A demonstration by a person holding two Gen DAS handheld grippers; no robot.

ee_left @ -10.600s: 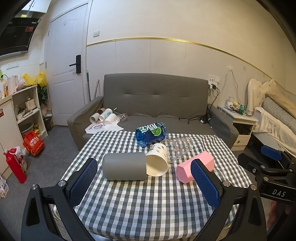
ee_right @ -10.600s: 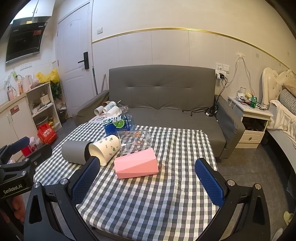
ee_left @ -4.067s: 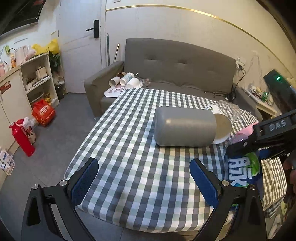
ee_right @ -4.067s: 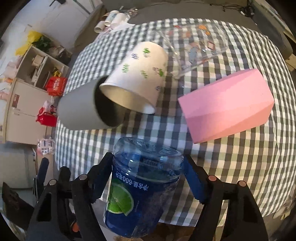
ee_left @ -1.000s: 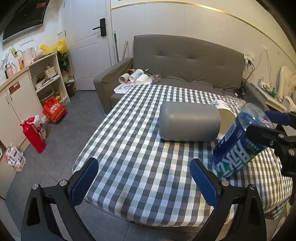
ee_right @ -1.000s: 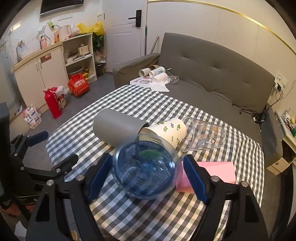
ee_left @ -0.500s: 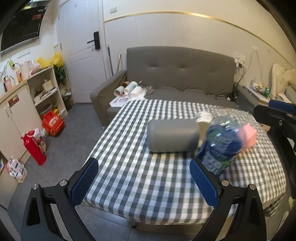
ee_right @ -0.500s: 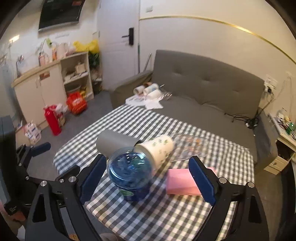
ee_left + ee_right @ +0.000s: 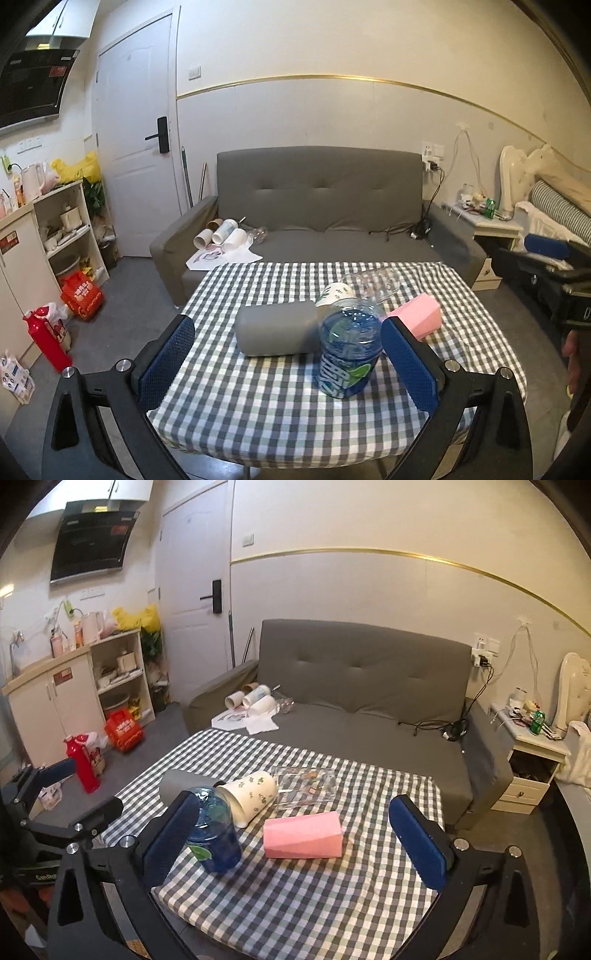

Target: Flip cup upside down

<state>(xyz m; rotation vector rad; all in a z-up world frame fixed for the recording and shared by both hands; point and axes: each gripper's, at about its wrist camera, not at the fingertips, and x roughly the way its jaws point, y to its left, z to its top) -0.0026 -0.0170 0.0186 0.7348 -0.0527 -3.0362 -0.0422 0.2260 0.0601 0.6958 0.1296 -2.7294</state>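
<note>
Blue cup (image 9: 349, 352) stands on the checked table (image 9: 258, 391), base up, mouth on the cloth, blue label with green lime patch visible. Nothing touches it.

Landmark = blue cup:
- grey cylinder (image 9: 277, 333) lies on its side just beside it, on the door side
- white floral paper cup (image 9: 251, 795) on its side right behind it, rim facing the cup
- clear plastic cup (image 9: 306, 786) on its side farther back, toward the sofa (image 9: 317, 206)
- pink block (image 9: 303, 834) near it on the bedside side, not touching

Left gripper (image 9: 288, 362): fingers spread wide, empty, held level, low at the table's near edge, cup seen just inside its right pad.

Right gripper (image 9: 295, 840): released, fingers wide apart, empty, level, aimed across the table; cup sits beside its left pad (image 9: 166, 842), clear of it.
</note>
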